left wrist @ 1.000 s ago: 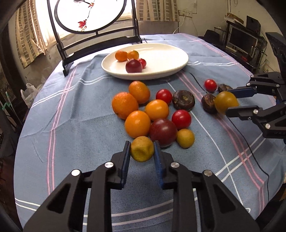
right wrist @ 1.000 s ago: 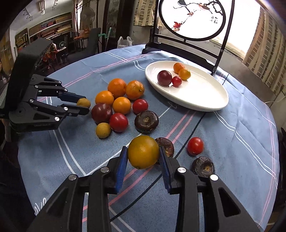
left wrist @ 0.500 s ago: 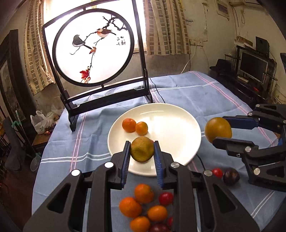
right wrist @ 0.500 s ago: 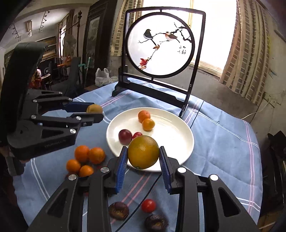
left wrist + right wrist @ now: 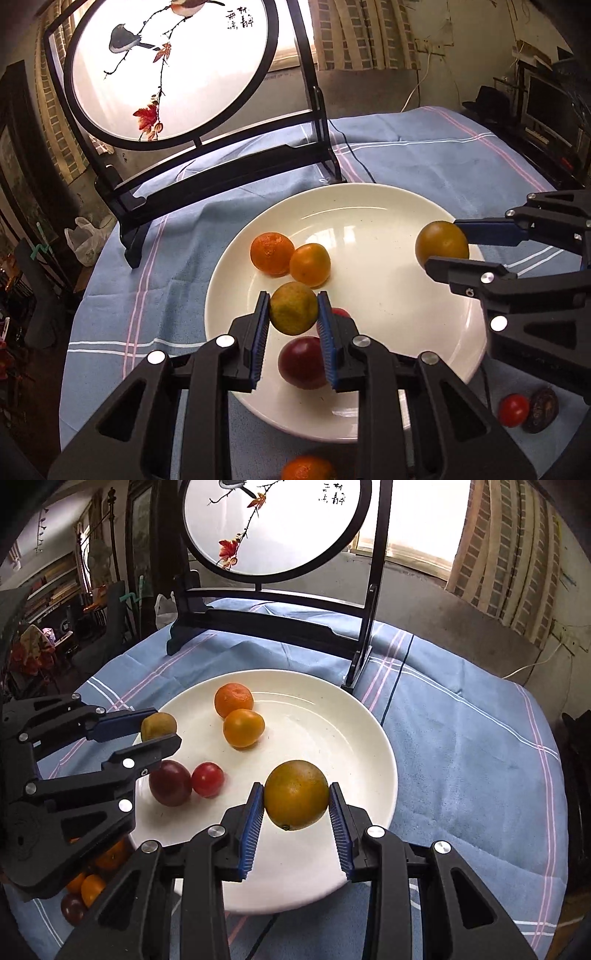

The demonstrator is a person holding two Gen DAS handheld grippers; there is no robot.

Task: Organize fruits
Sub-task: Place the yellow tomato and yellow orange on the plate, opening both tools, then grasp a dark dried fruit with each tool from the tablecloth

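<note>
Now both claws hover over the plate [image 5: 369, 731]: left claw [image 5: 293, 314] grips a greenish mandarin [image 5: 293, 308], right claw [image 5: 296, 800] an orange [image 5: 296, 800]; next, lower and release.

Both tools are showing the same build. The left gripper [image 5: 293, 319] is wearing matte black plastic links with triangular cut-outs, joined by round silver screw heads, and its two fingers are carrying ribbed blue pads [image 5: 258, 343] along their inner faces. The right gripper [image 5: 296, 806] is looking identical: black angular arms, silver screws at each pivot, blue ridged pads [image 5: 249, 830]. Seen from the side in the other camera, each one is showing stacked black linkage bars, blue finger strips and a small round hole beside one screw.
</note>
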